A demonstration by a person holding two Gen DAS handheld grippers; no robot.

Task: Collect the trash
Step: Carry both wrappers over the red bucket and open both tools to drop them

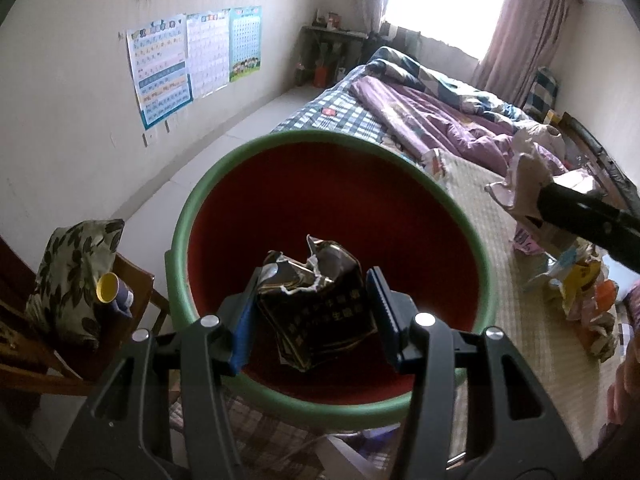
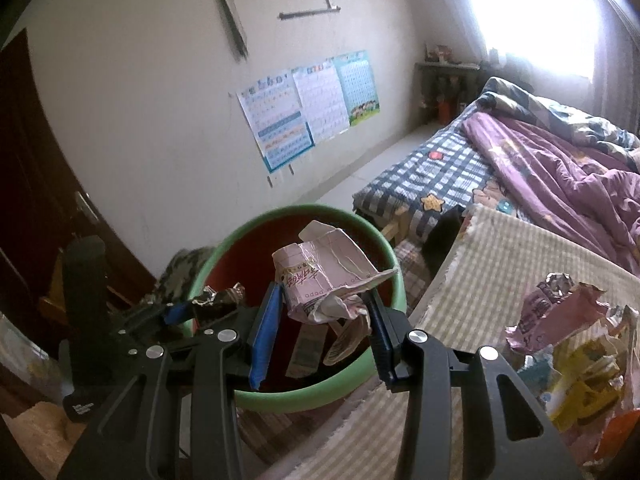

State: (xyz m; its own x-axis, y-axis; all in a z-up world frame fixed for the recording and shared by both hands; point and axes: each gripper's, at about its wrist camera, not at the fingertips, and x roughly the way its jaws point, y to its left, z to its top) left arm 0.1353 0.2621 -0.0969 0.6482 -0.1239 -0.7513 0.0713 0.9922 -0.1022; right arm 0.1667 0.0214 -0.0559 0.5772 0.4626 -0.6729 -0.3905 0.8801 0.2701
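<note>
A green bin with a red inside [image 1: 192,216] stands by the bed; it also shows in the right wrist view [image 2: 394,276]. My left gripper [image 1: 314,300] is shut on a crumpled black and gold wrapper [image 1: 316,304] and holds it over the bin's mouth. My right gripper [image 2: 320,304] is shut on a crumpled pink and white carton [image 2: 324,276], held above the bin's near rim. In the left wrist view the right gripper [image 1: 532,200] shows at the right with the pink carton [image 1: 524,168]. The left gripper [image 2: 188,312] shows at the left of the right wrist view.
A pile of crumpled wrappers [image 2: 572,352] lies on a striped mat [image 2: 500,248] on the bed. A purple quilt [image 2: 560,168] covers the far bed. A wooden chair [image 1: 132,280] with a leaf-print cushion [image 1: 72,272] and a yellow cup [image 1: 108,288] stands left of the bin.
</note>
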